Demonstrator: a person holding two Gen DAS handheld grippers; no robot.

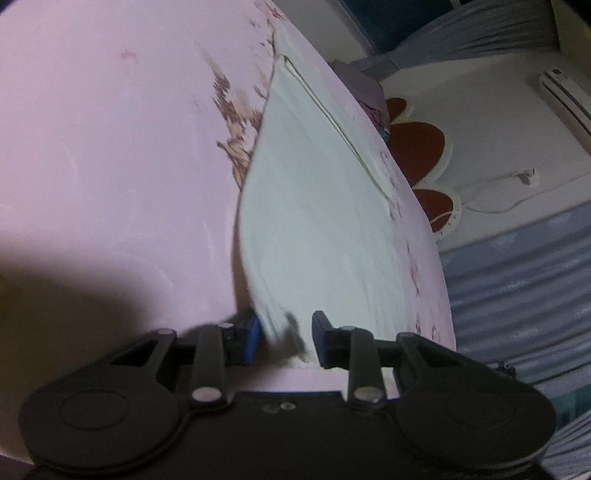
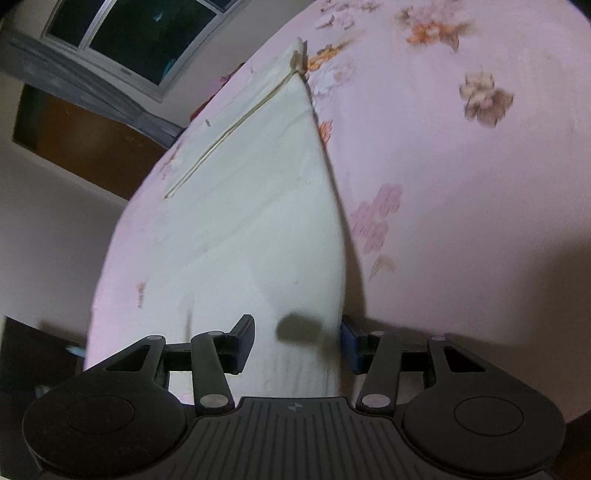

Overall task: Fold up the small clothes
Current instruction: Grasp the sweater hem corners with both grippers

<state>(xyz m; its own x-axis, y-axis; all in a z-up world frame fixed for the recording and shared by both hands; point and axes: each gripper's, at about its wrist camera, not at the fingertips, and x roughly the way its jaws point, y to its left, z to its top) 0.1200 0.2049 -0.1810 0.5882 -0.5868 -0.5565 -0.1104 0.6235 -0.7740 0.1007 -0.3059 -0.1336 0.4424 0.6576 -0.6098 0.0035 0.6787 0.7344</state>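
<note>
A white garment (image 1: 314,206) lies flat on the pink flowered bedsheet (image 1: 110,147), with a seam line along its far side. In the left wrist view its near corner bunches up between the fingers of my left gripper (image 1: 286,341). The jaws stand narrow and the blue pad (image 1: 253,338) presses the fabric's edge. In the right wrist view the same garment (image 2: 258,206) runs toward my right gripper (image 2: 297,343). That gripper stands open astride the near edge. One finger (image 2: 243,343) is over the cloth and the blue pad (image 2: 349,345) sits just off its right edge.
The bed's far edge drops to a wall with red petal shapes (image 1: 421,144) and blue-grey curtains (image 1: 517,280). A dark window (image 2: 140,33) and a brown cabinet (image 2: 92,147) stand beyond the bed. Bare sheet (image 2: 461,203) spreads beside the garment.
</note>
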